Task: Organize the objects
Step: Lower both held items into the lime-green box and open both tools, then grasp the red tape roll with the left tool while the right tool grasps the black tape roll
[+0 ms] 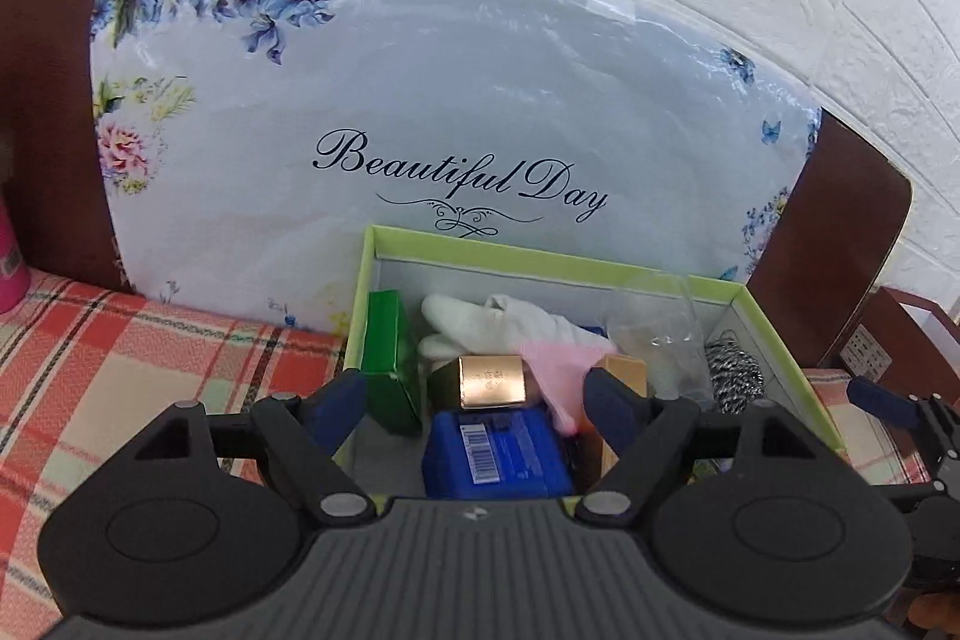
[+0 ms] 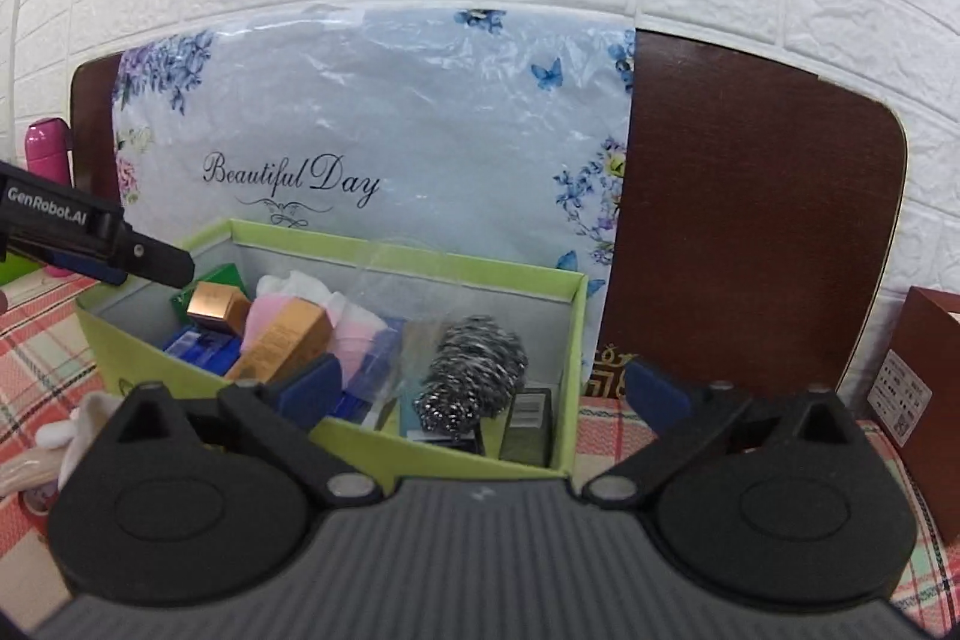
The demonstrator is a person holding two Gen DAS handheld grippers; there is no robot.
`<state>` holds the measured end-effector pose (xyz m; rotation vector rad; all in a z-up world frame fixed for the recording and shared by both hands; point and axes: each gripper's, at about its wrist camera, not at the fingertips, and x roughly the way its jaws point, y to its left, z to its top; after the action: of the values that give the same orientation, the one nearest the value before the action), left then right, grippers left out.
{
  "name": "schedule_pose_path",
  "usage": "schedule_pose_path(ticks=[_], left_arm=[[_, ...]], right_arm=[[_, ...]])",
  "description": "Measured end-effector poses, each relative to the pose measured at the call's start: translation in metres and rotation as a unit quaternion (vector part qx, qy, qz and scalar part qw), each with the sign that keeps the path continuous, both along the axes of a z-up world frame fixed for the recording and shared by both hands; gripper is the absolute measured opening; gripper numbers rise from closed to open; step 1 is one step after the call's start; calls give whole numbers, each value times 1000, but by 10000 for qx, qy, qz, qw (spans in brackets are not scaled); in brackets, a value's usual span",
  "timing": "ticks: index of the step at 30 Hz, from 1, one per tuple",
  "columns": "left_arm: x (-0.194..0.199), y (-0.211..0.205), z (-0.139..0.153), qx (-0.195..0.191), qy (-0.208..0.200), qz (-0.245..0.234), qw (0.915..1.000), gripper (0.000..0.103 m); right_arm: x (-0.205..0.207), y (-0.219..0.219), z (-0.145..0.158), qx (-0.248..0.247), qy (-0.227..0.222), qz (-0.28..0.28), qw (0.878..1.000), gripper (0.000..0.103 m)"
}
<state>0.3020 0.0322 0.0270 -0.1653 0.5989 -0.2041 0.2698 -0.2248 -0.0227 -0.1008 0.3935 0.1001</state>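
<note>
A light green open box (image 1: 540, 259) (image 2: 420, 436) sits on the plaid cloth and holds several items: a green carton (image 1: 390, 364), a copper box (image 1: 492, 381) (image 2: 213, 307), a blue packet (image 1: 498, 454), a white and pink glove (image 1: 522, 334), an orange carton (image 2: 288, 340) and a black-and-white twine ball (image 1: 735, 379) (image 2: 474, 376). My left gripper (image 1: 477, 400) is open and empty, hovering over the box's near left end. My right gripper (image 2: 483, 391) is open and empty, just in front of the box's right end.
A floral "Beautiful Day" bag (image 1: 420, 112) (image 2: 384, 142) leans on a dark wooden headboard (image 2: 750, 220) behind the box. A pink bottle (image 2: 45, 148) stands far left. A brown carton (image 2: 924, 400) sits at the right. White gloves (image 2: 66, 430) lie left of the box.
</note>
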Motion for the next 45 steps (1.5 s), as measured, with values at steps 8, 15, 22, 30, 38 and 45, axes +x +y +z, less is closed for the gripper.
schedule_pose_path(ticks=[8,15,22,30,38,45], left_arm=[[-55,-19,36,358,-289,119,9989,83],[-111,-31,29,681,-177,360,9969,85],[-147,-38,7,719,165,345,9967,85],[-170,-38,-10,736,368,325,9961,85],[-186,-30,-24,705,557,367,9953,85],[-187,-10,-46,581,848,495,9935,85]], right_arm=[[-49,-4,39,339,-106,-28,9994,103],[-106,-8,41,776,61,-1,9970,103],[-149,-7,27,1070,375,-72,9935,103],[-176,-3,5,1189,711,-161,9902,103],[-191,-6,-6,1405,921,-248,9855,103],[-190,1,-19,1395,1134,-174,9835,103]])
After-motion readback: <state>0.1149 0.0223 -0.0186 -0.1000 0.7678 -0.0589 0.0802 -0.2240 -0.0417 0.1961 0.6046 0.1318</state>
